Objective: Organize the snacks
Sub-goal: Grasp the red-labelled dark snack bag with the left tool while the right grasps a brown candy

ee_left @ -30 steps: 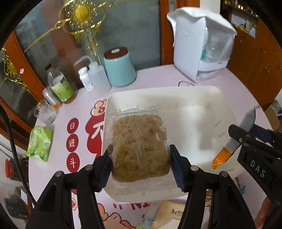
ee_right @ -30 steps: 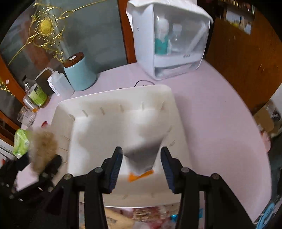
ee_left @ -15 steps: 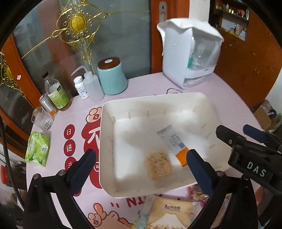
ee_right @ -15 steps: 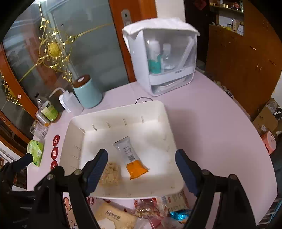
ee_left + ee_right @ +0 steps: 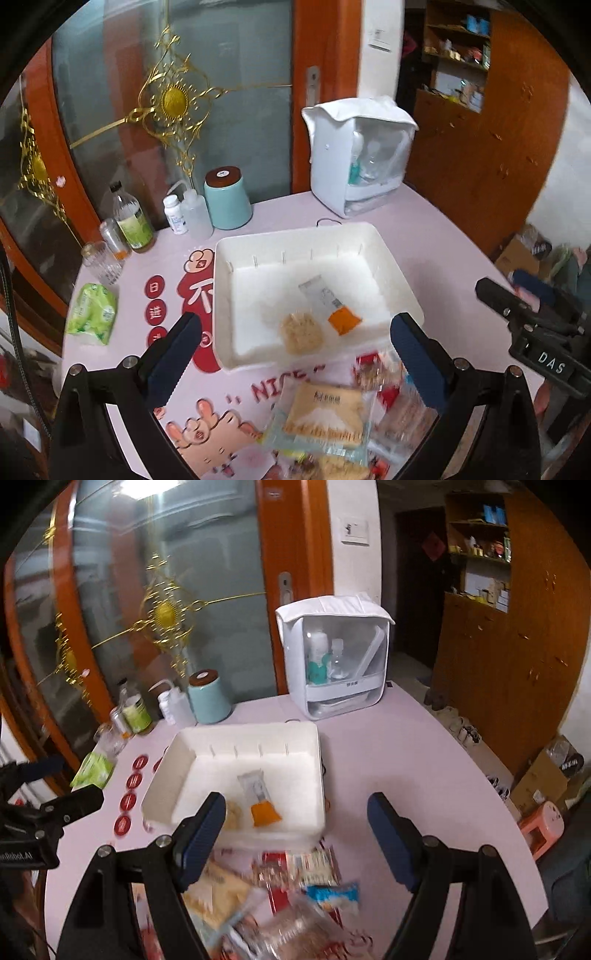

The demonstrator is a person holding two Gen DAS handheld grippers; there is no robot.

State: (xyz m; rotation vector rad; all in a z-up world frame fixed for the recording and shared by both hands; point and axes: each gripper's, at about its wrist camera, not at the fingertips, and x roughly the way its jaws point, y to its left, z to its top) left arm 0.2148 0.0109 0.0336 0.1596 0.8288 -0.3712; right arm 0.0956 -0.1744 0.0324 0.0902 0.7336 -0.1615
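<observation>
Pink bench carries a white tray holding a square crumbly snack pack beside an orange-ended sachet, with more loose snack packets piled just near of it, while both the left hand-held gripper and right hand-held gripper hover spread apart, gripping nothing.

White rectangular plastic tray: stood upright on the table, open side up, ribbed inner walls. Inside, toward the near edge, lay flat two items: a square clear-wrapped tan shredded snack on the left, and just beside it to the right a slim grey sachet with an orange end, orange end nearest. A loose pile of assorted snack packets lay on the table just near of the tray, outside it.
</observation>
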